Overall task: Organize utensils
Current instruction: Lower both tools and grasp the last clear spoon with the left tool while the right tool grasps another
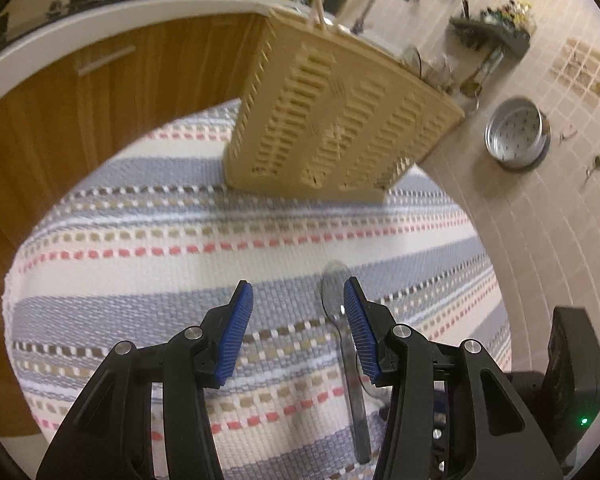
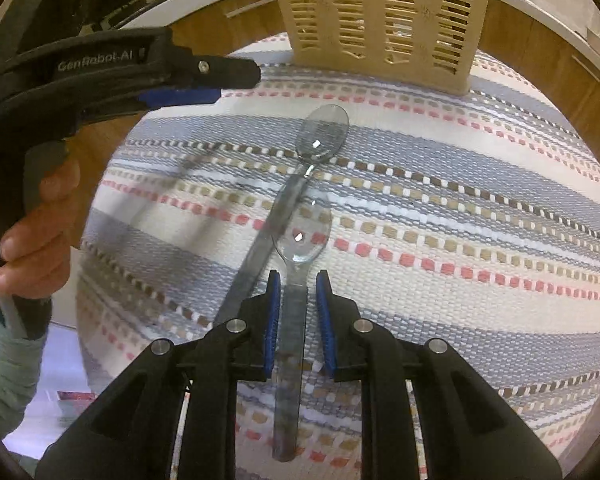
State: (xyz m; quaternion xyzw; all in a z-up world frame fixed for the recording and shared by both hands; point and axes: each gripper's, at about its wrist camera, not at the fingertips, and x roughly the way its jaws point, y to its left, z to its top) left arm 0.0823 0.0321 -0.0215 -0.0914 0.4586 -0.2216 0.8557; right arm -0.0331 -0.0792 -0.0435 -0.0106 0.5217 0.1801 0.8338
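Note:
Two clear plastic spoons lie on a striped woven mat (image 2: 440,216). The nearer spoon (image 2: 296,312) has its handle between my right gripper's (image 2: 297,280) blue pads, with gaps on both sides; the jaws are open. The farther spoon (image 2: 320,136) lies crossed under it, bowl toward a beige slotted utensil basket (image 2: 384,12). My left gripper (image 1: 298,290) is open above the mat, one spoon (image 1: 342,320) beside its right finger. The basket (image 1: 332,120) stands at the mat's far edge. The left gripper also shows in the right wrist view (image 2: 180,80), held by a hand.
The mat covers a round table. Wooden cabinets (image 1: 80,92) with a white countertop lie beyond. A metal strainer pot (image 1: 516,136) sits on the tiled floor to the right. A corner shelf (image 1: 496,32) with small items is beyond it.

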